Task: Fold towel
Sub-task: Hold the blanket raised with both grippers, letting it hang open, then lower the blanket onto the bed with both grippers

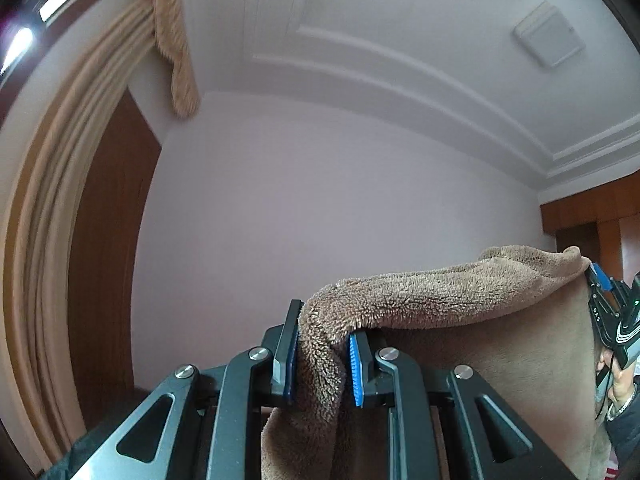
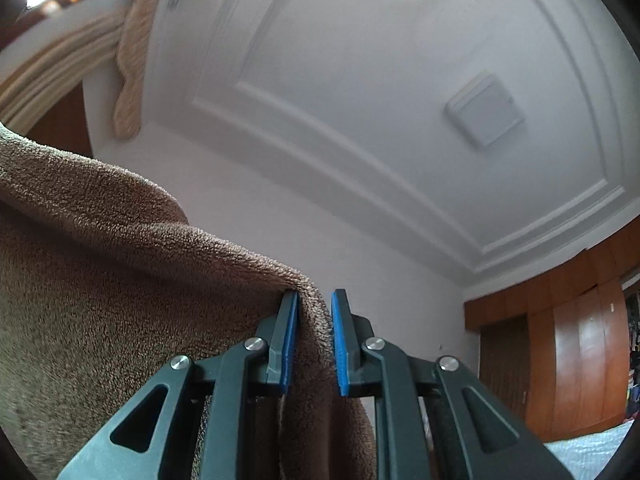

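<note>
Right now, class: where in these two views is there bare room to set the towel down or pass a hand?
No set-down surface shows except a corner of pale bedding beside the wardrobe. Open air lies above the towel. It is crowded where the towel fills the left gripper and right gripper.

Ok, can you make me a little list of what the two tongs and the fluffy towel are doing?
towel: brown, fluffy towel, held up in the air, top edge stretched between both tongs
left tongs: left tongs pinching one corner, cloth bunched between the blue pads
right tongs: right tongs gripping the other corner
cameras: tilted up at the white ceiling
fold: not made yet
</note>
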